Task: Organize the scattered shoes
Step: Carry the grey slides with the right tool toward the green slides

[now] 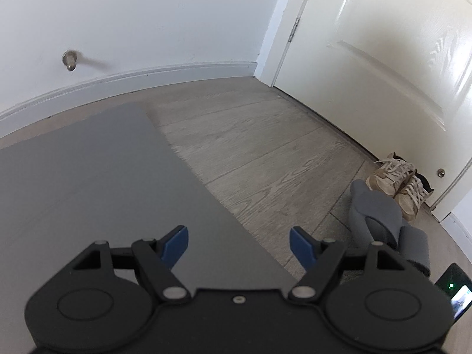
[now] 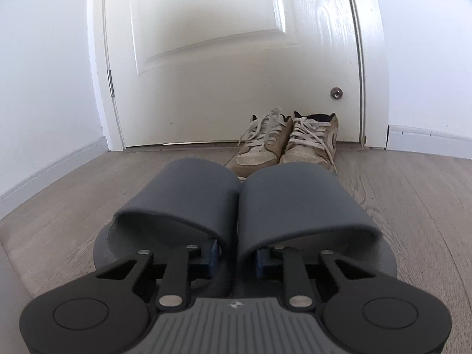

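Grey slides (image 2: 236,206) sit pinched together in the right gripper (image 2: 236,258); tan sneakers (image 2: 283,144) ahead; left gripper (image 1: 239,243) gapes empty.

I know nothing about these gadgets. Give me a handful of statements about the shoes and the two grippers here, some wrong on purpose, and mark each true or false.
1. The left gripper is open and holds nothing. True.
2. The beige sneakers lie far apart on the floor. False: they sit side by side at the foot of the white door.
3. The right gripper has a finger inside each of the two grey slides. True.
4. The sneakers have no laces. False: both have pale laces.
5. The grey slides are nearer the right gripper than the sneakers. True.
6. The grey mat has shoes on it. False: no shoes show on it.
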The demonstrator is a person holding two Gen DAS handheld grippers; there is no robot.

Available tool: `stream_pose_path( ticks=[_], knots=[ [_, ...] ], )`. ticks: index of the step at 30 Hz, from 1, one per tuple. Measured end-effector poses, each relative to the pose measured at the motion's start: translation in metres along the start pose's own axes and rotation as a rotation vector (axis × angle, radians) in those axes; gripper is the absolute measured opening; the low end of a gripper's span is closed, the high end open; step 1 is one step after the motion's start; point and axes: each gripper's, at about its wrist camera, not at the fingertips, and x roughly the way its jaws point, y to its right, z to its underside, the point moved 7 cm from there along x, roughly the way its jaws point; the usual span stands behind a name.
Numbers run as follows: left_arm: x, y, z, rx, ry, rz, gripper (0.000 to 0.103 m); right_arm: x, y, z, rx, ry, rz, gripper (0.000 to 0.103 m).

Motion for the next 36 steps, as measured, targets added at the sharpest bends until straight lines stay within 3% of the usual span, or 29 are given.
stream_pose_path(
  ticks=[12,20,30,36],
  knots=[
    [-0.011,0.039,-0.011,0.051,0.049,0.055,0.077,-0.039,0.058,-0.017,-0.011,-0.003,0.006,0.026],
    [-0.012,0.082,-0.018,0.097,0.071,0.08,0.077,-0.044,0.121,-0.041,0.03,0.066,0.065,0.026],
    [0.002,0.193,-0.005,0.236,0.093,0.182,0.077,-0.066,0.25,-0.083,0.044,0.181,0.198,0.028],
    [0.03,0.246,0.015,0.263,0.063,0.21,0.077,-0.082,0.336,-0.09,-0.002,0.193,0.291,0.029]
  ],
)
